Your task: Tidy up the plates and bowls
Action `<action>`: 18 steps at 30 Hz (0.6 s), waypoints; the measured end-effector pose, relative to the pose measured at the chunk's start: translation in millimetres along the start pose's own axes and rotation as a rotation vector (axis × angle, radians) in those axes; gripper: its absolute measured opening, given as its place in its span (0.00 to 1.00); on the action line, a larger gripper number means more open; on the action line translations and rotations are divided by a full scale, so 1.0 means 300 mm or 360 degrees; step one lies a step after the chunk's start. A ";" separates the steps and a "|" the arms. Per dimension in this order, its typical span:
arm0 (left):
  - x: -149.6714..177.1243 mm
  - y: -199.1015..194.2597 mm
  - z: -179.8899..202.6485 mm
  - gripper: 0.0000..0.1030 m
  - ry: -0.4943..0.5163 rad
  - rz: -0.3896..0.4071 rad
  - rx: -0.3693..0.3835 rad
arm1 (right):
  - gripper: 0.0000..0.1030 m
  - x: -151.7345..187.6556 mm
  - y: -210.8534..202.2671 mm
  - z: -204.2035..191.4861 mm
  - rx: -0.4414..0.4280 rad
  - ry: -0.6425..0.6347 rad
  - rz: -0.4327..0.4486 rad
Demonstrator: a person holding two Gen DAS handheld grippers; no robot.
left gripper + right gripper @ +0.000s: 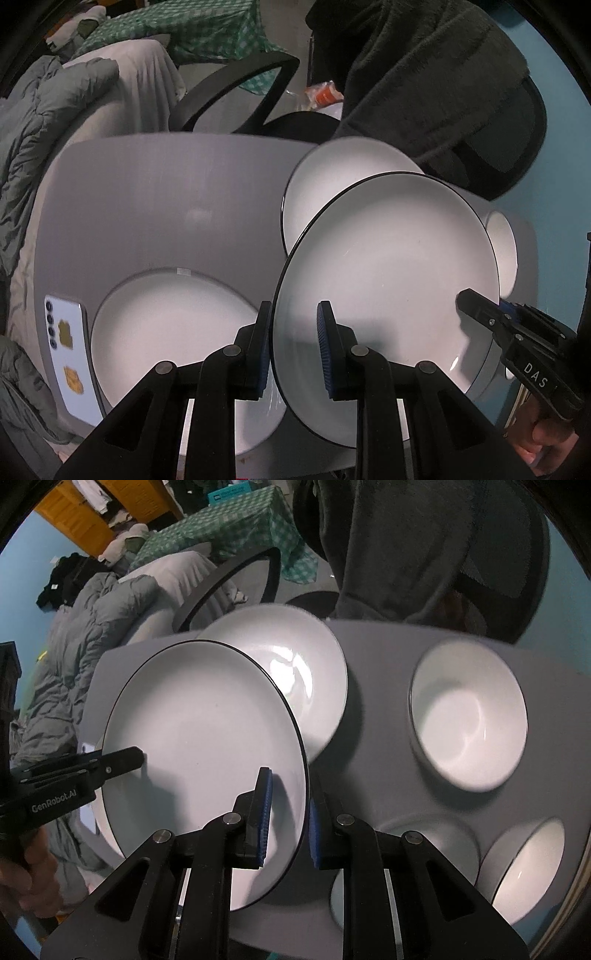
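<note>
Plate (pixel 388 280) up off the bench (pixel 166 206), pinched at opposite rims by both grippers.

Left gripper (pixel 293 350) has its jaws clamped on the plate's near-left rim, one blue pad on the white face, the other behind the black edge; the right gripper (pixel 290 819) grips the opposite rim the same way, jaws narrowed onto the edge. Each gripper shows in the other's view, biting the far side of the plate. The plate hangs tilted between them, above the grey bench. Below it, a second plate (pixel 166 332) lies flat at the left, a third white dish (pixel 306 675) peeks out behind, and a bowl (pixel 469 712) sits well to the right. A phone (pixel 66 350) rests near the bench's left edge.
</note>
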State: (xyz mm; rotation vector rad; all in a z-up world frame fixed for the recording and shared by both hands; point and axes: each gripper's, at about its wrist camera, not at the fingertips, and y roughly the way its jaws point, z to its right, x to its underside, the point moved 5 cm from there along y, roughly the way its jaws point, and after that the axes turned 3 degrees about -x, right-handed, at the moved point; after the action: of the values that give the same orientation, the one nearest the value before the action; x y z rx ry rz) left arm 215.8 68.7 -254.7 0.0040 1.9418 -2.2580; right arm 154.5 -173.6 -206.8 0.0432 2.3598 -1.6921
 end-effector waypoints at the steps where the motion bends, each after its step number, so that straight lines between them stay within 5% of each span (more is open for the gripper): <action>1: -0.019 0.017 0.007 0.22 -0.0004 0.0001 -0.0006 | 0.17 -0.023 0.009 0.004 -0.0005 0.0004 -0.0005; 18: -0.164 0.115 0.071 0.22 -0.0025 -0.0091 -0.0109 | 0.18 -0.175 0.145 0.076 -0.0056 0.0027 -0.0114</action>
State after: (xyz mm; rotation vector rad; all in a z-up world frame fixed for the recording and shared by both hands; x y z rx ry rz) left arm 270.8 48.7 -279.9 -0.0783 2.0351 -2.2176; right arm 216.5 -174.6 -243.3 -0.0332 2.4304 -1.6878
